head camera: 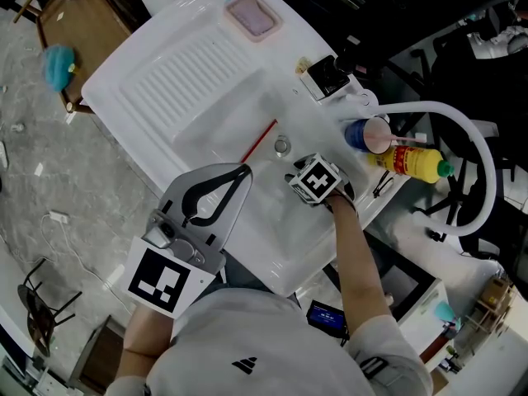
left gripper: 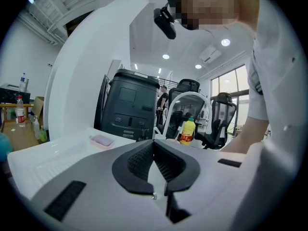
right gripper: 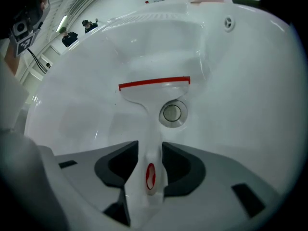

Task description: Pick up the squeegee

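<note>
The squeegee point(right gripper: 154, 86) is white with a red blade and lies in the bowl of the white sink point(head camera: 198, 81), its blade point(head camera: 258, 141) just left of the drain point(right gripper: 172, 113). My right gripper point(right gripper: 150, 150) points steeply down into the bowl and stands open. The squeegee's white handle, with a red oval mark, runs between its dark pads point(right gripper: 120, 165). In the head view only the marker cube of the right gripper point(head camera: 316, 180) shows. My left gripper point(head camera: 246, 170) hovers over the sink's near edge, shut with nothing in it, and its tips point(left gripper: 154, 142) meet.
A pink soap dish point(head camera: 252, 16) sits on the far end of the drainboard. A yellow bottle point(head camera: 412, 162) and a blue container point(head camera: 367, 135) stand on the sink's right side, by a white hose arch point(head camera: 487, 163). Office chairs point(left gripper: 221, 117) stand beyond.
</note>
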The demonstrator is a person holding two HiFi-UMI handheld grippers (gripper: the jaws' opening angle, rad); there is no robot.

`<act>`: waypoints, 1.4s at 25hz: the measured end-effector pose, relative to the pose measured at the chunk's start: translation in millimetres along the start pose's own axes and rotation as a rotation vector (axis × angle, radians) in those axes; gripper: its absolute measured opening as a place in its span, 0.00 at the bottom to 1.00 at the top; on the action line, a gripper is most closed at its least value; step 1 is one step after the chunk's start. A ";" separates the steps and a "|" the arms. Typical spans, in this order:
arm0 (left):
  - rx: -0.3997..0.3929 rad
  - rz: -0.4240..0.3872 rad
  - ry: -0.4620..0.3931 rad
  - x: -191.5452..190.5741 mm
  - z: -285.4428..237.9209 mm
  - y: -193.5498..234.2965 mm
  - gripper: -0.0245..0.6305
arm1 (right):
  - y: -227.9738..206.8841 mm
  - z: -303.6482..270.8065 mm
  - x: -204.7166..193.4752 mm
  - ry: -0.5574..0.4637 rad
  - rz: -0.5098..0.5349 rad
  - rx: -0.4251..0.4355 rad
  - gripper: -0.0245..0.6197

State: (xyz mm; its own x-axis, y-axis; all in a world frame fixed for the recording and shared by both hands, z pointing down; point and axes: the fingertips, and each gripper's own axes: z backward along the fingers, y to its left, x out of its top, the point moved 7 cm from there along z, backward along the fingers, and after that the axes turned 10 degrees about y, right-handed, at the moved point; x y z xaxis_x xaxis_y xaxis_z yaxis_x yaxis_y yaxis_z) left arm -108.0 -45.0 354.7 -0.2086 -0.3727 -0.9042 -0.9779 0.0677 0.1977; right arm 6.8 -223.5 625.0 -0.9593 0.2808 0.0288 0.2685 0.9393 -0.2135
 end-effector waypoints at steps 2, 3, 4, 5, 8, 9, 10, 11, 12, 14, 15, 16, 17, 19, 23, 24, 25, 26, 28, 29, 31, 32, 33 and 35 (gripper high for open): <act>0.003 0.000 0.001 -0.5 -0.2 0.5 0.05 | -1.0 -4.0 -2.3 0.011 -0.008 0.003 0.27; 0.004 0.000 0.002 -0.7 -0.4 0.6 0.05 | -1.5 -5.7 -3.3 0.016 -0.015 0.007 0.27; 0.006 0.000 0.002 -0.8 -0.8 0.6 0.05 | -2.1 -7.0 -4.1 0.020 -0.021 0.009 0.27; 0.006 0.000 0.003 -0.8 -1.2 0.5 0.05 | -2.6 -8.0 -4.5 0.024 -0.025 0.009 0.27; 0.006 -0.001 0.005 -0.9 -1.6 0.4 0.05 | -4.1 -9.1 -4.3 0.025 -0.033 -0.003 0.27; 0.006 -0.002 0.005 -0.9 -1.4 0.3 0.05 | -4.1 -9.1 -4.1 0.024 -0.036 -0.008 0.27; 0.006 -0.006 0.004 -0.7 -1.2 0.2 0.05 | -3.7 -9.0 -3.7 0.026 -0.036 -0.017 0.27; 0.005 -0.009 0.004 -0.6 -1.0 0.2 0.05 | -2.9 -8.8 -2.9 0.030 -0.030 -0.033 0.27; 0.005 -0.011 0.004 -0.5 -0.9 0.1 0.05 | -1.7 -8.1 -1.1 0.035 -0.015 -0.058 0.26; 0.007 -0.011 0.006 -0.4 -0.4 0.3 0.05 | 1.4 -6.0 4.5 0.041 0.021 -0.109 0.23; 0.008 -0.009 0.005 -0.2 0.0 0.6 0.05 | 2.6 -5.8 6.3 0.046 0.025 -0.124 0.23; 0.010 -0.008 0.004 -0.2 0.6 1.0 0.05 | 3.4 -6.1 7.2 0.052 0.017 -0.132 0.22; 0.011 -0.009 0.003 -0.1 1.3 1.3 0.05 | 3.7 -6.5 7.4 0.056 0.001 -0.133 0.22; 0.012 -0.013 0.003 0.3 2.4 1.8 0.05 | 3.0 -6.9 7.1 0.054 -0.036 -0.124 0.22; 0.017 -0.020 0.000 2.4 5.1 2.3 0.05 | 2.3 -8.6 0.1 0.019 -0.150 -0.064 0.21; 0.018 -0.020 0.001 2.7 6.3 2.6 0.05 | 3.5 -7.9 -0.6 0.007 -0.169 -0.051 0.21; 0.019 -0.020 0.000 3.1 7.4 3.2 0.05 | 5.2 -6.6 -0.5 -0.004 -0.180 -0.043 0.21; 0.020 -0.019 -0.002 3.7 8.4 3.7 0.05 | 7.0 -4.9 0.2 -0.015 -0.185 -0.039 0.21; 0.020 -0.020 -0.007 5.3 10.0 4.5 0.05 | 10.4 -0.4 2.5 -0.038 -0.189 -0.033 0.21; 0.019 -0.021 -0.009 6.1 10.6 4.5 0.05 | 11.8 2.6 3.8 -0.052 -0.194 -0.029 0.21; 0.013 -0.027 -0.013 7.9 11.7 3.6 0.05 | 14.7 10.1 6.7 -0.091 -0.210 -0.019 0.21; 0.010 -0.031 -0.015 9.0 12.2 2.8 0.05 | 16.3 14.5 8.2 -0.115 -0.221 -0.012 0.21; 0.008 -0.034 -0.018 10.3 12.9 1.7 0.05 | 18.4 19.4 9.8 -0.142 -0.232 -0.004 0.21; 0.004 -0.039 -0.025 12.9 14.5 -1.3 0.05 | 24.0 30.0 12.2 -0.196 -0.250 0.015 0.21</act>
State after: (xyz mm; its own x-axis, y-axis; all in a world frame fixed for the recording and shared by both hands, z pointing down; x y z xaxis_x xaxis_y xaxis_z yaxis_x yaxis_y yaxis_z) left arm -109.5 -36.5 337.2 -0.1710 -0.3521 -0.9202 -0.9853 0.0576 0.1611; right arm -1.0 -203.4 590.9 -0.9943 -0.0030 -0.1063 0.0225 0.9710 -0.2380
